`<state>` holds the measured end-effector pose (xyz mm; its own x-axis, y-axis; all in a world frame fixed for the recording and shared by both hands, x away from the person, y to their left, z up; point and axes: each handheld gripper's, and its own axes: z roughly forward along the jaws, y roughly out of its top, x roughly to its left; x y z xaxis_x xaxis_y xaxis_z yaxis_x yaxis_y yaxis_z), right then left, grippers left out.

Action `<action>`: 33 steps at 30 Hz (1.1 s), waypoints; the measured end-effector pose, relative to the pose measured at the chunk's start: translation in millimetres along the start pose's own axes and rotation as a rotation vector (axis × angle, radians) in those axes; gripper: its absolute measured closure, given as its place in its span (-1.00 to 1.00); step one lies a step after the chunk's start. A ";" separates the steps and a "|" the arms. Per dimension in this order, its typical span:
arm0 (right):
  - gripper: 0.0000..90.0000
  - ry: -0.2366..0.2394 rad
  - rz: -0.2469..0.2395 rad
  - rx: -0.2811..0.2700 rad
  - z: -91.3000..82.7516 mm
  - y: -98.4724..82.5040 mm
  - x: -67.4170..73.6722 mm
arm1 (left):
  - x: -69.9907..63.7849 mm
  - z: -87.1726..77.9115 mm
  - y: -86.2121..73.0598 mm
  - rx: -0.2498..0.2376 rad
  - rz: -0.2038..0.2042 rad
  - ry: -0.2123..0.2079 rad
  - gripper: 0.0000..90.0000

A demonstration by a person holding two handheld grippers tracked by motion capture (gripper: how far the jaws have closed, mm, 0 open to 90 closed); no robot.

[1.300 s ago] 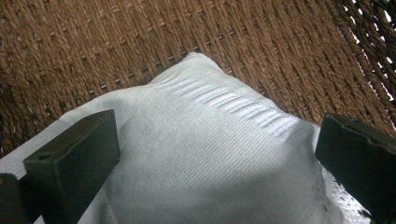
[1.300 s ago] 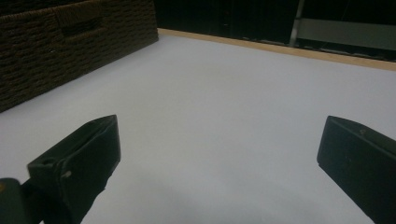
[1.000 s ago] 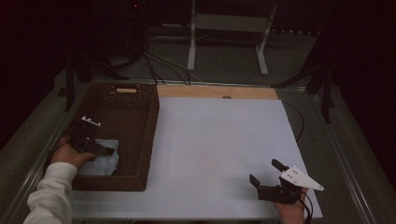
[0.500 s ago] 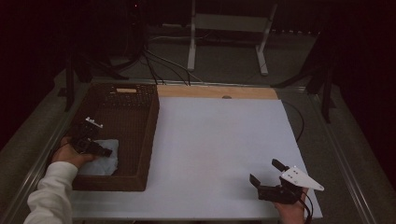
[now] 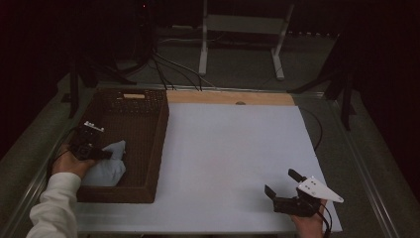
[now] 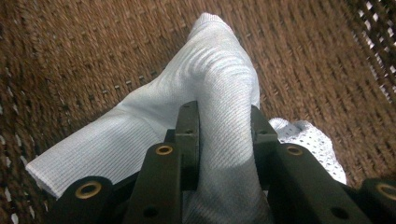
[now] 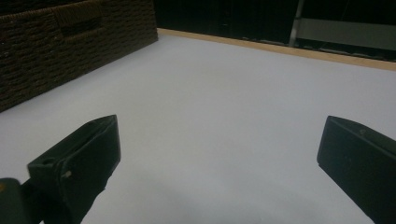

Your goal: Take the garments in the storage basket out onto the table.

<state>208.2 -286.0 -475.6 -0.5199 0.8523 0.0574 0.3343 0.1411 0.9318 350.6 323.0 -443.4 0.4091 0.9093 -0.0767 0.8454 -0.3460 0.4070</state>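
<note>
A white ribbed sock [image 6: 215, 74] lies on the floor of the brown wicker basket [image 5: 159, 144] at the table's left. My left gripper [image 6: 224, 116] reaches into the basket, and its jaws have just been closing. They now pinch a raised fold of the sock between the pads. From above, the left gripper [image 5: 106, 154] sits on the pale sock [image 5: 111, 168] near the basket's front left. My right gripper [image 5: 282, 182] rests at the front right of the white table sheet [image 5: 233, 148], open with nothing between its jaws [image 7: 219, 135].
A second white piece with a dotted mesh weave [image 6: 310, 142] lies beside the sock, under the gripper. The basket wall [image 7: 70, 42] stands far left of the right gripper. A wooden strip [image 5: 233, 97] edges the table's back, with stand legs [image 5: 203, 44] and cables behind.
The left gripper's jaws have drawn together on the sock, bunching it into a raised fold. The left hand shifted slightly in the basket. The right gripper stayed put.
</note>
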 end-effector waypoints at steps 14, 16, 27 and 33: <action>-1.00 0.001 0.001 0.001 0.3 -0.2 -0.1 | -5.3 -12.0 3.6 -0.091 0.011 -0.007 0.63; -1.00 0.001 0.001 0.002 0.3 -0.2 -0.1 | -6.3 -13.8 4.1 -0.102 0.013 -0.011 0.63; -1.00 0.002 0.002 0.003 0.8 -0.3 0.0 | -11.7 -26.5 8.3 -0.157 0.024 -0.011 0.63; -1.00 0.002 0.003 0.003 0.8 -0.3 -0.1 | -13.9 -33.6 9.4 -0.179 0.028 -0.013 0.63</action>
<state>208.8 -285.7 -476.2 -0.5206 0.8516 0.0606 0.3383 0.1407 0.9305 341.3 314.9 -407.9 0.4368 0.8964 -0.0747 0.7593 -0.3229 0.5649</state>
